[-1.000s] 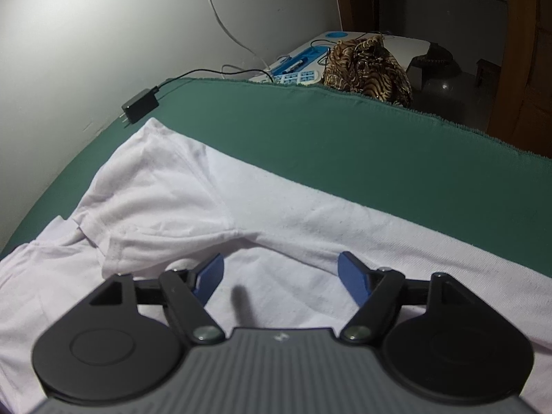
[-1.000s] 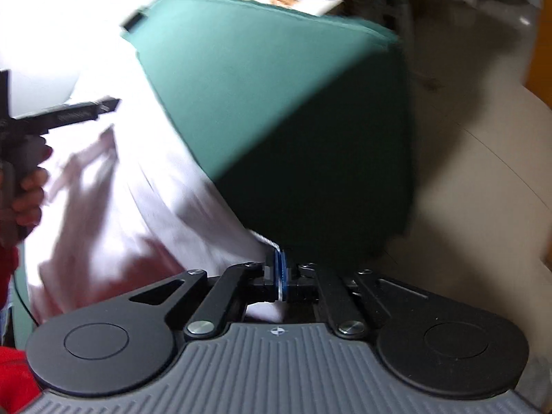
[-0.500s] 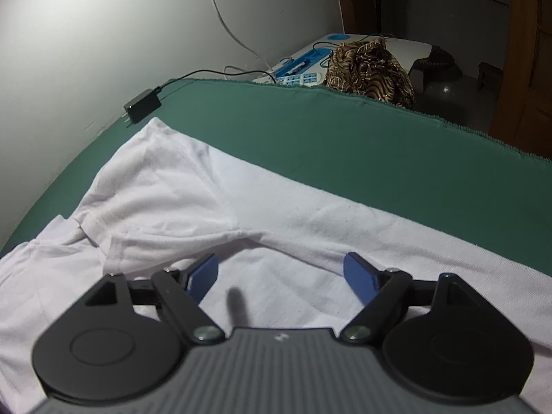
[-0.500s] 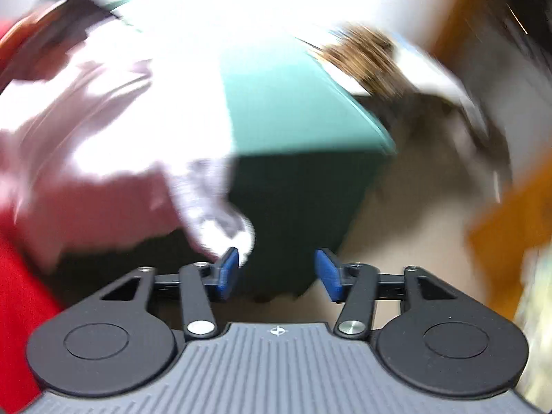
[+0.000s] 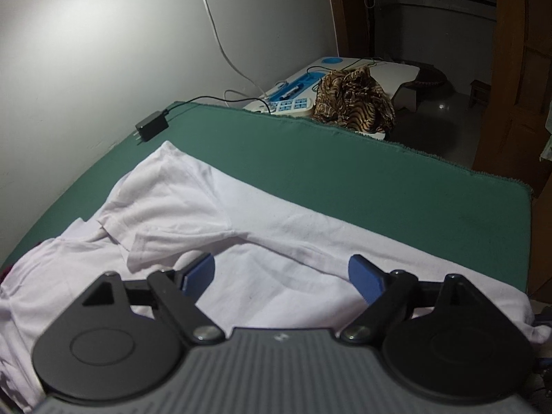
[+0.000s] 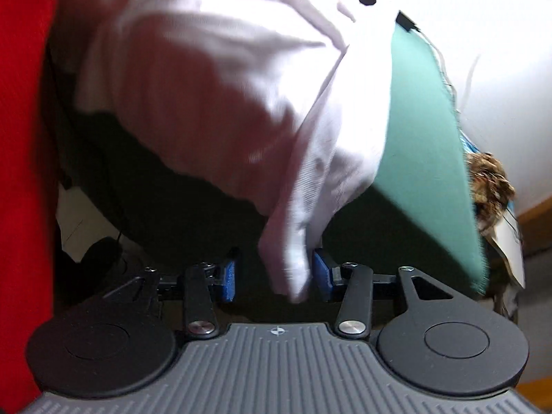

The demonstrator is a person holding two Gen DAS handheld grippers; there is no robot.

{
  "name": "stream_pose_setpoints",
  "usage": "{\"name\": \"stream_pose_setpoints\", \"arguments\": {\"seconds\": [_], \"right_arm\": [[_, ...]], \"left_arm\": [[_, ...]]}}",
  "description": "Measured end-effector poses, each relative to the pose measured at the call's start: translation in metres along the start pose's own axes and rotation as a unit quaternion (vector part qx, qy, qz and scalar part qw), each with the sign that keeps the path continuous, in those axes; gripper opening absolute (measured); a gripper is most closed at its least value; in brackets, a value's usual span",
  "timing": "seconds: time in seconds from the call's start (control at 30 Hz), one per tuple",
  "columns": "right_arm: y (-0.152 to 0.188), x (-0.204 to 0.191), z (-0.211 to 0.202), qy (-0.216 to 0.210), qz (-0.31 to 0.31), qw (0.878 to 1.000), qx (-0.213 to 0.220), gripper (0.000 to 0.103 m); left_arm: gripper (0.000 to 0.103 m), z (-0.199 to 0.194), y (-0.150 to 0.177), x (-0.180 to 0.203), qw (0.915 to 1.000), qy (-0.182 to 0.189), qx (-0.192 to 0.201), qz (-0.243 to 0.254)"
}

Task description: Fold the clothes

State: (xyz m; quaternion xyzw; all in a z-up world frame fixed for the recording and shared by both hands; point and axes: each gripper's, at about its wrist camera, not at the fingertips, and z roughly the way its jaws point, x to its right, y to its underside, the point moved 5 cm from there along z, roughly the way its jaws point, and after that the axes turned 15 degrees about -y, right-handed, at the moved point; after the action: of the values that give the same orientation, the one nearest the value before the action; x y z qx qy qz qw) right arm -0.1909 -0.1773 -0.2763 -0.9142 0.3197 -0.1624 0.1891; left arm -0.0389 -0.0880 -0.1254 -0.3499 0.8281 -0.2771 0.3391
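So the big change: the hem corner of the white T-shirt (image 6: pixel 300 207) isn't pinched anymore. A second ago the right gripper (image 6: pixel 274 277) was clamped tight on the cloth; now its jaws are parted about halfway, after opening and then narrowing a little again. The dangling corner hangs between them, right up against the right-side pad, but no squeeze can be seen. That view has also been flipped around a lot, so the green table cover (image 6: pixel 424 138) now runs down the right of the picture with a red sleeve (image 6: pixel 24 138) along the left edge.

The left gripper (image 5: pixel 281 274) has been opened wider bit by bit and is now spread really wide, with nothing held. It hovers over the shirt's middle and looks pulled back and up a touch, since more of the cover's far corner can be seen than before.

The shirt is laid across the green cover, one sleeve (image 5: pixel 165 193) folded inward over the body, and the hem end drooping off the table edge.

Best guess: one fold has been dropped off and a fresh grab on that hanging corner is being lined up. The fold isn't finished yet.
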Motion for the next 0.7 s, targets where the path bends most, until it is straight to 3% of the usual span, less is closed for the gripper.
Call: {"name": "stream_pose_setpoints", "arguments": {"seconds": [0.07, 0.13, 0.2, 0.27, 0.33, 0.4, 0.47, 0.53, 0.57, 0.6, 0.63, 0.67, 0.7], "right_arm": [[0.003, 0.007, 0.001, -0.032, 0.016, 0.999, 0.004, 0.004], [0.007, 0.015, -0.006, -0.092, 0.073, 0.993, 0.002, 0.004], [0.011, 0.027, -0.025, -0.181, 0.147, 0.972, 0.017, 0.004], [0.017, 0.037, -0.048, -0.295, 0.220, 0.929, 0.044, 0.002], [0.024, 0.047, -0.069, -0.405, 0.283, 0.867, 0.068, 0.000], [0.034, 0.056, -0.074, -0.433, 0.317, 0.839, 0.088, 0.001], [0.044, 0.065, -0.058, -0.406, 0.350, 0.841, 0.071, 0.002], [0.052, 0.069, -0.046, -0.293, 0.300, 0.906, 0.050, 0.010], [0.055, 0.071, -0.042, -0.233, 0.270, 0.933, 0.039, 0.015], [0.055, 0.065, -0.043, -0.168, 0.197, 0.965, 0.036, 0.019], [0.054, 0.055, -0.047, -0.137, 0.120, 0.982, 0.045, 0.032], [0.053, 0.043, -0.052, -0.109, 0.042, 0.992, 0.055, 0.043], [0.051, 0.037, -0.057, -0.115, 0.004, 0.991, 0.074, 0.044]], "left_arm": [[0.087, -0.007, 0.007, 0.006, 0.9999, -0.010, -0.011, -0.003], [0.087, -0.010, 0.017, 0.010, 0.9993, -0.027, -0.024, 0.000], [0.087, -0.011, 0.029, 0.012, 0.9980, -0.045, -0.044, 0.000], [0.087, -0.015, 0.039, 0.011, 0.9965, -0.056, -0.061, -0.010], [0.087, -0.021, 0.048, 0.010, 0.9948, -0.065, -0.076, -0.022], [0.087, -0.027, 0.054, 0.010, 0.9931, -0.073, -0.085, -0.036], [0.088, -0.029, 0.060, 0.010, 0.9905, -0.083, -0.098, -0.051], [0.087, -0.029, 0.064, 0.011, 0.9869, -0.096, -0.113, -0.063], [0.087, -0.031, 0.065, 0.010, 0.9855, -0.100, -0.117, -0.071], [0.087, -0.034, 0.066, 0.009, 0.9843, -0.102, -0.119, -0.081], [0.087, -0.038, 0.067, 0.009, 0.9830, -0.104, -0.121, -0.090], [0.087, -0.041, 0.068, 0.009, 0.9817, -0.109, -0.123, -0.095], [0.087, -0.043, 0.069, 0.009, 0.9805, -0.116, -0.124, -0.099]]}}
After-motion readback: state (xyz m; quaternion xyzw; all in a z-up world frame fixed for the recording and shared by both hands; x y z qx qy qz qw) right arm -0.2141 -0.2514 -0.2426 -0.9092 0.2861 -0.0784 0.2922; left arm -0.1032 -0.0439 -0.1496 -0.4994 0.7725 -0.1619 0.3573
